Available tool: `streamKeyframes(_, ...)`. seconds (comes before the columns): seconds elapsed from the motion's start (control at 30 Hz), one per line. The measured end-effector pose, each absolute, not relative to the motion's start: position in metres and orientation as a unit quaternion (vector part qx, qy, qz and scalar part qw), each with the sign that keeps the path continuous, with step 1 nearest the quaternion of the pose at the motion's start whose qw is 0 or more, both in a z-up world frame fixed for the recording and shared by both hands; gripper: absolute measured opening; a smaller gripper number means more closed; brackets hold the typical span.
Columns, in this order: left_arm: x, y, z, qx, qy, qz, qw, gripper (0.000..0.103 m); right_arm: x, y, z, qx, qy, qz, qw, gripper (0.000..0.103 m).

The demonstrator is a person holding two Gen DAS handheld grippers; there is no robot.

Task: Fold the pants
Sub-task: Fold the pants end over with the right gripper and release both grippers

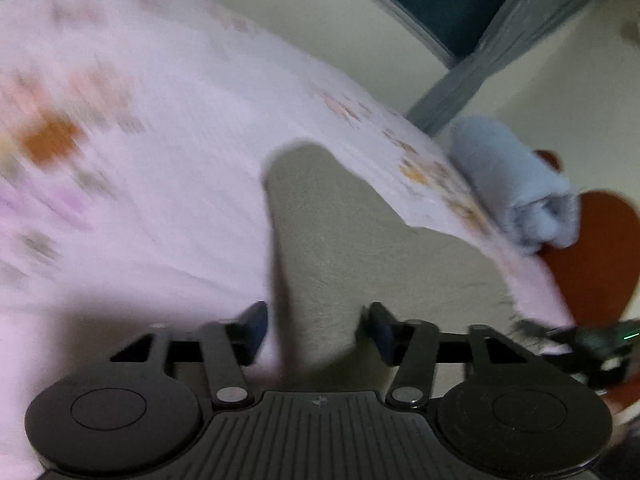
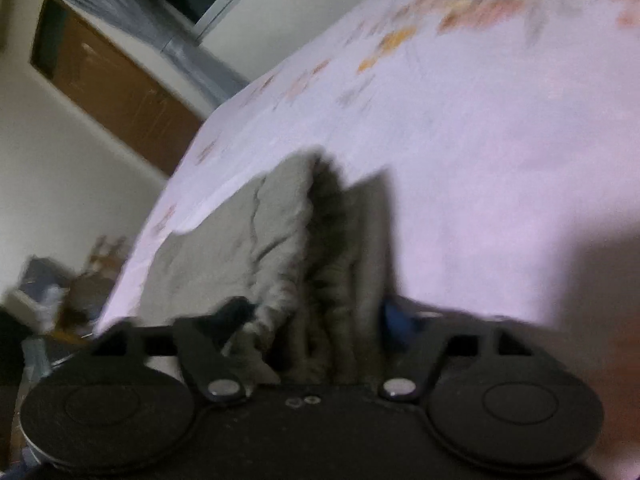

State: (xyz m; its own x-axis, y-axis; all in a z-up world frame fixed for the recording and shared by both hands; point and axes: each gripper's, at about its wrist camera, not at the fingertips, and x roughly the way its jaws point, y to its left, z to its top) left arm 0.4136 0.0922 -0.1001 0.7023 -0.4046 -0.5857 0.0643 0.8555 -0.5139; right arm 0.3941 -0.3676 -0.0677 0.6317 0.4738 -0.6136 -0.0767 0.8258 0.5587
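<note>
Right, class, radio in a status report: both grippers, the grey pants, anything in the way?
Left gripper open over grey fabric pants. Right gripper open, pants between fingers. Rolled light-blue towel beside, clear.

Right tool low over the bed, fingers spread wide, not gripping. Grey pants bunched and creased between them, on the pink floral sheet. Far left, a brown door and grey curtain. Whole view motion-blurred.
</note>
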Motion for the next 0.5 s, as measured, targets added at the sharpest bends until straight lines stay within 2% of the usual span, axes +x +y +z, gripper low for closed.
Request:
streamKeyframes(0.07,0.397,0.089,-0.080,-0.176,0.356,-0.099,0.912,0.063,0.373,-0.382,-0.046,0.257,0.373,0.155,0.878,0.083)
streamKeyframes(0.13,0.384,0.078,-0.066,-0.120,0.351,-0.073,0.926,0.072,0.355,-0.370,-0.023,0.211,0.349,0.153,0.900,0.083)
streamKeyframes(0.17,0.378,0.069,-0.061,-0.091,0.346,-0.060,0.932,0.079,0.349,-0.360,-0.013,0.192,0.338,0.162,0.907,0.083)
streamKeyframes(0.23,0.372,0.055,-0.054,-0.054,0.342,-0.031,0.938,0.080,0.346,-0.335,0.001,0.157,0.325,0.172,0.917,0.083)
streamKeyframes(0.37,0.366,0.042,-0.049,-0.067,0.344,-0.019,0.936,0.081,0.348,-0.273,0.007,0.045,0.306,0.175,0.935,0.077)
streamKeyframes(0.43,0.354,0.037,-0.052,-0.058,0.340,-0.005,0.939,0.081,0.351,-0.245,0.002,-0.028,0.301,0.165,0.939,0.063)
streamKeyframes(0.47,0.349,0.033,-0.052,-0.059,0.338,-0.008,0.939,0.080,0.352,-0.237,-0.003,-0.040,0.306,0.174,0.935,0.041)
streamKeyframes(0.5,0.345,0.030,-0.054,-0.062,0.340,-0.006,0.938,0.081,0.355,-0.232,-0.006,-0.045,0.311,0.179,0.932,0.033)
